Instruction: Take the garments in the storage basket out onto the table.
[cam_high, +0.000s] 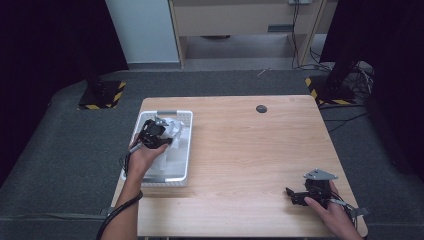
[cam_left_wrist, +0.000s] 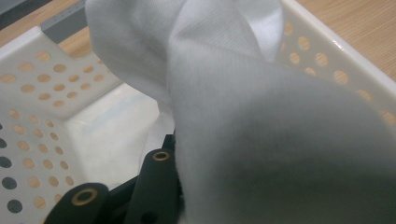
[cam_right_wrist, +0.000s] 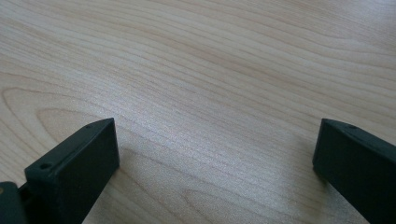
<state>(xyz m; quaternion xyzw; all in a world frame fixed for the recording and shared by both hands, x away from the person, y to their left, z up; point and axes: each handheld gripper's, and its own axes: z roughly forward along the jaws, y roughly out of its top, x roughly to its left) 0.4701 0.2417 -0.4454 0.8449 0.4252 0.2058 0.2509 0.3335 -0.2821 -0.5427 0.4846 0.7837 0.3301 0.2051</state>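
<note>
The white woven cloth (cam_left_wrist: 261, 130) sits in the white perforated plastic basket (cam_high: 184, 150) at the left of the high view, bunched up and draped over your left tool (cam_high: 159, 136), whose jaws are clenched on its fabric. Your right tool (cam_high: 296, 196) rests released on the wooden surface (cam_high: 250, 150) at lower right, well apart, so your left hand is nearer.
</note>
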